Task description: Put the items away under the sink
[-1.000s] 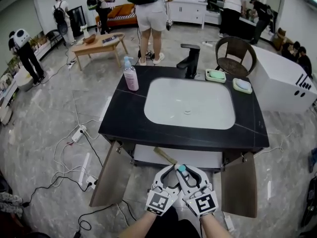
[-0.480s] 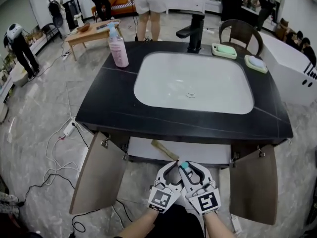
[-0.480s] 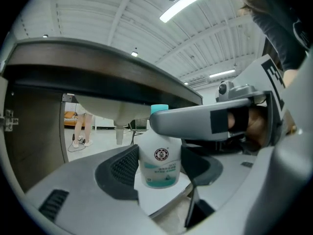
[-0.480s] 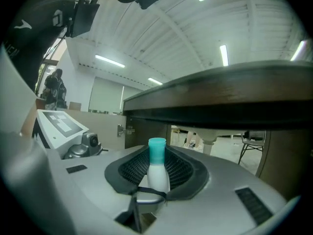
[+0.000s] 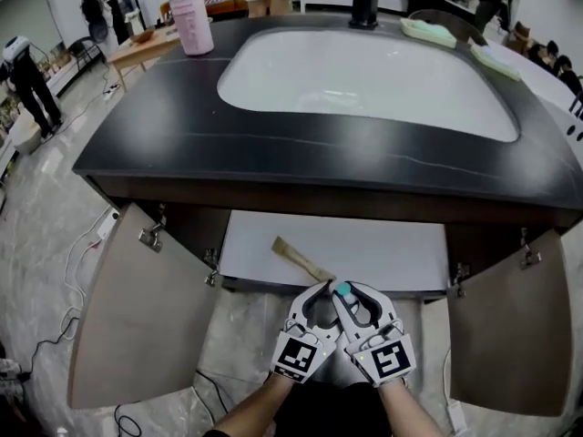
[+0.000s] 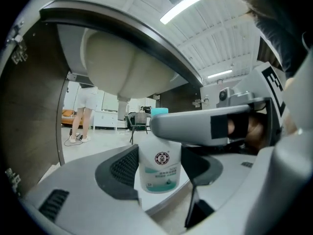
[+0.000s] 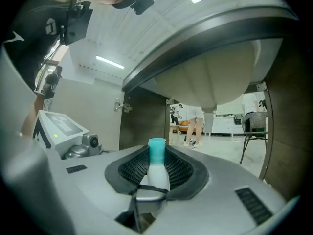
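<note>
2 hand-held grippers, left (image 5: 321, 291) and right (image 5: 353, 291), side by side, both clenched on 1 small white bottle (image 5: 342, 289). Teal cap points up, long axis vertical. Bottle held in air just before open cabinet (image 5: 137, 308) under sink (image 5: 364, 71). Step, as judged: carrying bottle in. Next move likely needs: forward reach over white shelf (image 5: 383, 248), base set flat, both grips released.

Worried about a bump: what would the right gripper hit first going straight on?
Seemingly nothing: beyond the teal-capped white bottle in the right gripper, the dark brown cabinet looks open through its back, depth unclear.
</note>
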`<state>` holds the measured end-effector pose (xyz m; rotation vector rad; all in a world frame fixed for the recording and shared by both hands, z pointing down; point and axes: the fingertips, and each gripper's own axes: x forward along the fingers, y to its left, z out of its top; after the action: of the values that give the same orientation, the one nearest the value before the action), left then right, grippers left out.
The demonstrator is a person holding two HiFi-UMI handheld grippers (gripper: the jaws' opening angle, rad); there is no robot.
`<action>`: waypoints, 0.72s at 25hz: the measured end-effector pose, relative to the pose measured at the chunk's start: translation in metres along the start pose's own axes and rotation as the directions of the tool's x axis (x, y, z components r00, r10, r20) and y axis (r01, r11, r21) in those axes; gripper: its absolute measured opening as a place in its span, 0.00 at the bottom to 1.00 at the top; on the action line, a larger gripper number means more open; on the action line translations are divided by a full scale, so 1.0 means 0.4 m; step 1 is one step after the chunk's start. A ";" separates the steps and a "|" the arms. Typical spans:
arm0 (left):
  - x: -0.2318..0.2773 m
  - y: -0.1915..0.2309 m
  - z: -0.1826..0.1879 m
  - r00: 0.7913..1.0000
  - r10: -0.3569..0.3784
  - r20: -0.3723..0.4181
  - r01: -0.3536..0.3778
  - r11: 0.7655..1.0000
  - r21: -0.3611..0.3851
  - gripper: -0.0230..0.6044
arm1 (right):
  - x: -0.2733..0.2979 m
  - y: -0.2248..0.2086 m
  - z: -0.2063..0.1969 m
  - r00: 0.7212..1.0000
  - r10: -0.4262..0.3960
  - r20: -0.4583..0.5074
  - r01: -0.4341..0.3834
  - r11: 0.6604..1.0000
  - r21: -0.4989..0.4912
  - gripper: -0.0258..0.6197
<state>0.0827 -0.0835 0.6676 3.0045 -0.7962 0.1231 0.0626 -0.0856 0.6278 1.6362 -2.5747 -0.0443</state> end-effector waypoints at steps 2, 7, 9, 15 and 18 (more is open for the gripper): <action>0.006 0.007 -0.050 1.000 0.002 0.002 -0.002 1.000 -0.004 0.47 | 0.011 0.005 -0.048 1.000 0.007 0.021 -0.006 1.000 -0.019 0.20; 0.017 0.010 -0.140 1.000 -0.013 0.013 0.013 1.000 -0.007 0.47 | 0.019 0.010 -0.146 1.000 0.001 0.017 0.000 1.000 -0.031 0.20; 0.028 0.007 -0.160 1.000 -0.022 0.015 0.023 1.000 -0.009 0.47 | 0.018 0.002 -0.168 1.000 -0.008 0.016 0.008 1.000 -0.028 0.20; 0.073 -0.021 -0.191 0.998 -0.057 0.002 0.057 0.998 -0.015 0.47 | -0.002 -0.041 -0.210 0.999 -0.034 -0.007 0.034 0.999 -0.017 0.20; 0.109 -0.032 -0.199 0.997 -0.077 -0.008 0.077 0.997 -0.012 0.47 | -0.009 -0.078 -0.226 0.998 -0.057 -0.017 0.057 0.998 0.003 0.20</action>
<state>0.1213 -0.0900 0.7504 3.0166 -0.6769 0.1289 0.1006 -0.0936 0.7153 1.7035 -2.5172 -0.0302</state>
